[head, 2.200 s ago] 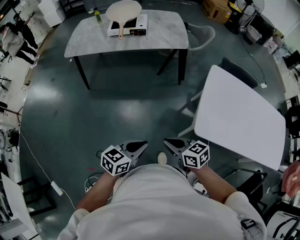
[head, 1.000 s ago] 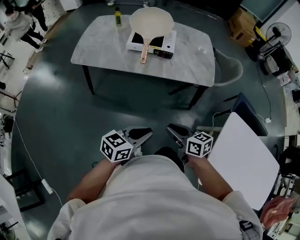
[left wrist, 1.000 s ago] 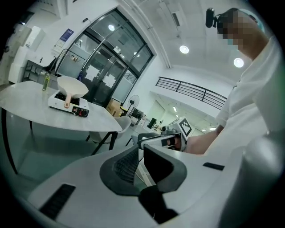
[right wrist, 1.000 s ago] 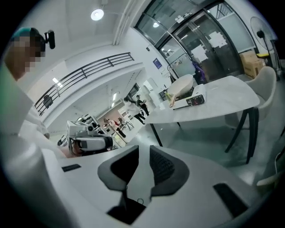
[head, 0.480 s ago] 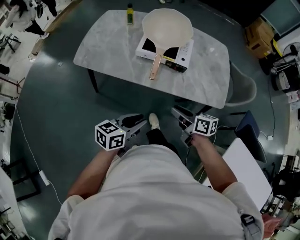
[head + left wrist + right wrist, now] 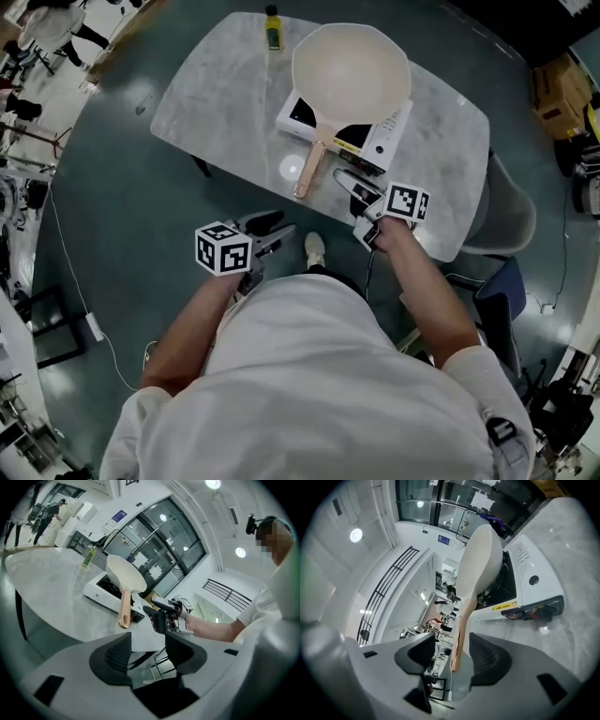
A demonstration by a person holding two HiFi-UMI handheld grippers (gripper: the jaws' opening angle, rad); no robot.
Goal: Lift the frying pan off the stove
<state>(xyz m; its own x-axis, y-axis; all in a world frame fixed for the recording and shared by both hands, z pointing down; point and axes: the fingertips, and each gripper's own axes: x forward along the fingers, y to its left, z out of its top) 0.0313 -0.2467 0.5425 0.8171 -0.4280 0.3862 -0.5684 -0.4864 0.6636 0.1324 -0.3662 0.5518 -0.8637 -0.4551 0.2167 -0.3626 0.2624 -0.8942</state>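
Bottle [image 6: 272, 26] on marble tbl [image 6: 225, 103], far edge.

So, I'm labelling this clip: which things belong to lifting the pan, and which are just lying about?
Belongs to the job: frying pan, its handle, stove.
Just lying about: bottle, chair, cardboard box.

The white stove [image 6: 108, 600] bears a small dark V-shaped logo [image 6: 96, 595] near the left end of its side, seen in the left gripper view; no brand word can be read. A yellow label strip [image 6: 504, 605] on its control front has print too small to read. A blue sign [image 6: 118, 515] on the far wall may be lettered, but it is illegible.
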